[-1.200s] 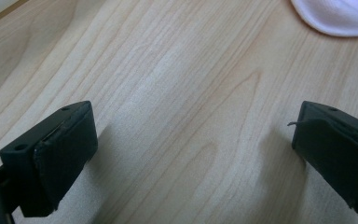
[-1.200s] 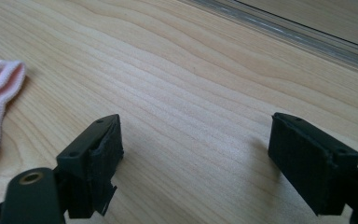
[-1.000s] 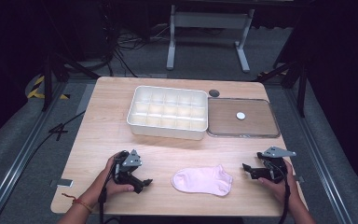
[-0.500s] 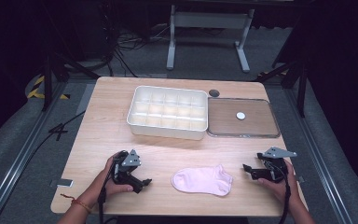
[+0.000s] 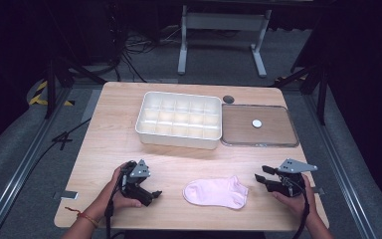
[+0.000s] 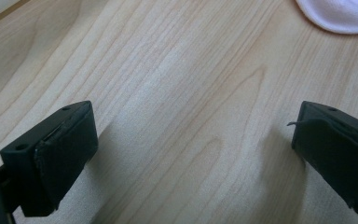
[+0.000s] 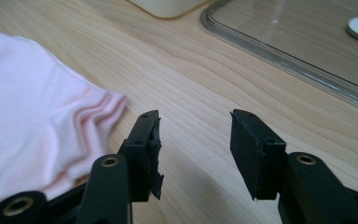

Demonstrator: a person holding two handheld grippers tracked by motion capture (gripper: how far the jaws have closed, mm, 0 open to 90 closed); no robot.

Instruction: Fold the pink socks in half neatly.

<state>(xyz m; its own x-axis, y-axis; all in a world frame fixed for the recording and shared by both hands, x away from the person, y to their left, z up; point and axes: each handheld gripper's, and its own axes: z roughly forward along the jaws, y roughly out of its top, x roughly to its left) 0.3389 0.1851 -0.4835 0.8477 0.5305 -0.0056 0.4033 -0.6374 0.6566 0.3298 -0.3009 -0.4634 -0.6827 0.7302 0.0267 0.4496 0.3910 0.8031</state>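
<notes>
sock (image 5: 215,192) on table (image 5: 104,149), between both grippers | compartment tray (image 5: 179,119) behind it | lid (image 5: 258,132) right of tray

A light wooden table (image 5: 129,149) stands on grey carpeted floor (image 5: 20,149) in a dim room, the far side nearly black. Beyond the table's far edge stands a grey metal stand (image 5: 224,30) among loose black cables (image 5: 129,45). Yellow-black tape (image 5: 42,92) marks the floor off the far left corner.

A pale pink sock (image 5: 215,192) with darker pink cuff stripes, a light woodgrain tabletop (image 5: 109,144), a white compartment tray (image 5: 179,119), black tongs (image 7: 193,154).
</notes>
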